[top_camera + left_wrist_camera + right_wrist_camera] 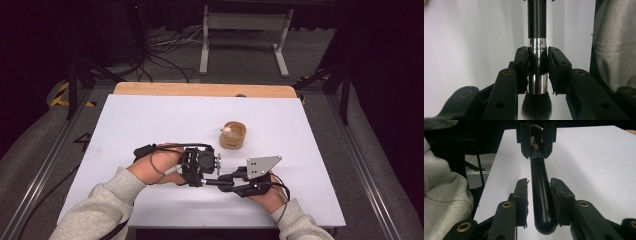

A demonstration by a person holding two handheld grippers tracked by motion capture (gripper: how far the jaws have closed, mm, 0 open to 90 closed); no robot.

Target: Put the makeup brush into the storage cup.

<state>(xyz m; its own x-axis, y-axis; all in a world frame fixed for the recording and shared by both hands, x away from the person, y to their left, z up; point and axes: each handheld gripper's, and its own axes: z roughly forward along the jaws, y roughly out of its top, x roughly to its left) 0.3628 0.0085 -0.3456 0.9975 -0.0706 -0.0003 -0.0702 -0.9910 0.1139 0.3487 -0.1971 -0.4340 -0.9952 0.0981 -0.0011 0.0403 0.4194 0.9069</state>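
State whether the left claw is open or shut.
Shut. In the left gripper view, the left claw has both pads pressed against the silver ferrule of the brush, one on each side.

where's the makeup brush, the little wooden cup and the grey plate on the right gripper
makeup brush (537,72), left gripper view, on its shiny metal ferrule between the jaws
wooden cup (234,141), high view, on its outer side wall
grey plate (262,166), high view, on its flat top face above the right hand
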